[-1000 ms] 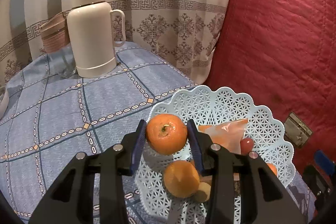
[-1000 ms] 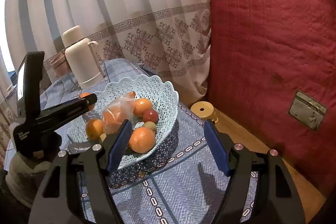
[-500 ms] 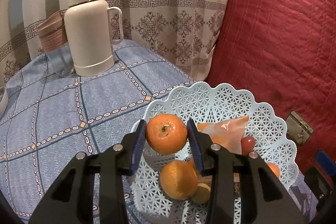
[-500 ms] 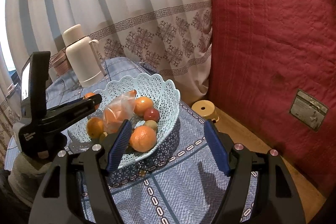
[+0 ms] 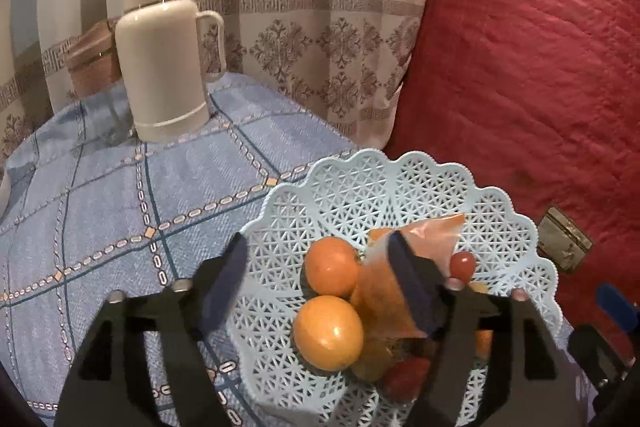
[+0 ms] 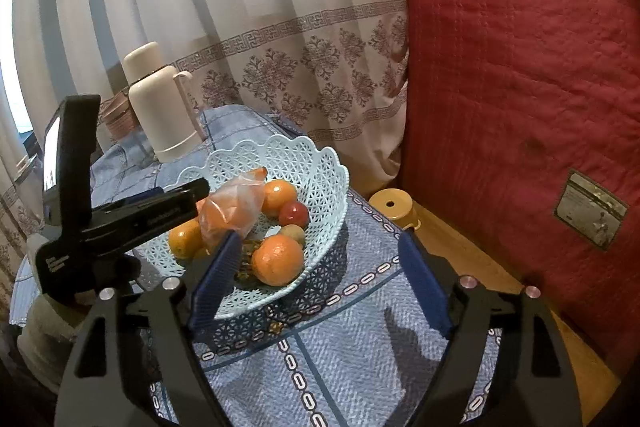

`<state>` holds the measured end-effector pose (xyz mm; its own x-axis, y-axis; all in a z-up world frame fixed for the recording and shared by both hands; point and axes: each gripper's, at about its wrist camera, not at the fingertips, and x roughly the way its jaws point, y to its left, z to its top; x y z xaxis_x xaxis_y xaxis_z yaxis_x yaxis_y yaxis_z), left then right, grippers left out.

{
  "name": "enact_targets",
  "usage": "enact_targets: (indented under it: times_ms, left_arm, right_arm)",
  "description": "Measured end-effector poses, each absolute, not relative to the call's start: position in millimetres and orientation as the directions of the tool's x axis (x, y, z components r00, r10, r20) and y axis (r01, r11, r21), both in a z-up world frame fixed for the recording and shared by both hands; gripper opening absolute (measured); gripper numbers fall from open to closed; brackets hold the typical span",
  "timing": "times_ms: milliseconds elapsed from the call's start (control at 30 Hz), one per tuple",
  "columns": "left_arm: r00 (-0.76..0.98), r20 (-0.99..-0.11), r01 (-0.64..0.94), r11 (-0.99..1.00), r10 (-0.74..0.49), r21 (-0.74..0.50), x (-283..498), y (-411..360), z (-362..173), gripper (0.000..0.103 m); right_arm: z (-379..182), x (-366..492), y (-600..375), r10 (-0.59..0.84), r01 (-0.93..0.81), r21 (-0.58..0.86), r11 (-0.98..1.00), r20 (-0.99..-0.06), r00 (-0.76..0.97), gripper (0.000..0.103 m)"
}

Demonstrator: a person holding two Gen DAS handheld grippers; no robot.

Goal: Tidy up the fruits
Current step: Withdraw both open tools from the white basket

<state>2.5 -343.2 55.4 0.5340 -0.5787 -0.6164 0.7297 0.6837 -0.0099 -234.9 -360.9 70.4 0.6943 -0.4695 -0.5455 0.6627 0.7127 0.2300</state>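
A pale blue lattice basket [image 5: 400, 179] stands on the blue checked tablecloth [image 5: 120, 195]. In it lie two oranges [image 5: 330, 267] [image 5: 328, 333], an orange plastic bag [image 5: 424, 239], a small red fruit [image 5: 462, 263] and more fruit half hidden under my right finger. My left gripper [image 5: 318, 285] hovers over the basket with its jaws opening. The upper orange lies between them, and the pads do not touch it. In the right wrist view my right gripper [image 6: 320, 281] hangs before the basket [image 6: 320, 163], jaws opening, holding nothing. The left gripper [image 6: 188, 193] reaches in from the left.
A cream thermos [image 5: 160, 51] stands at the back of the table, with a brown-lidded container [image 5: 94, 67] behind it. A patterned curtain [image 6: 280, 27] hangs behind the table. A red quilted cover [image 6: 520, 87] rises on the right. A yellow stool [image 6: 394, 205] sits on the floor below the table's edge.
My left jaws have spread wide and let go of the orange, which now lies in the basket beside the other orange. The right jaws have opened a little wider.
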Motion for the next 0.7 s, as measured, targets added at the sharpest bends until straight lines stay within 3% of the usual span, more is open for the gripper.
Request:
enact_targets:
  times_ms: [67,267,700]
  left_arm:
    - [0.562,-0.594,0.725,0.689,-0.575,0.019,-3,-341,60,0.086]
    - [0.605,-0.552,0.714,0.698,-0.574,0.055,-13,-330,73,0.090]
    - [0.719,-0.470,0.648,0.738,-0.513,0.186,-47,-303,87,0.098]
  right_arm:
    - [70,-235,-360,-0.466,0.661,0.231,0.713,-0.548,0.694,0.084]
    - [70,-232,-359,-0.447,0.650,0.233,0.723,-0.560,0.698,0.095]
    - [64,-219,-347,-0.420,0.629,0.172,0.758,-0.609,0.673,0.100]
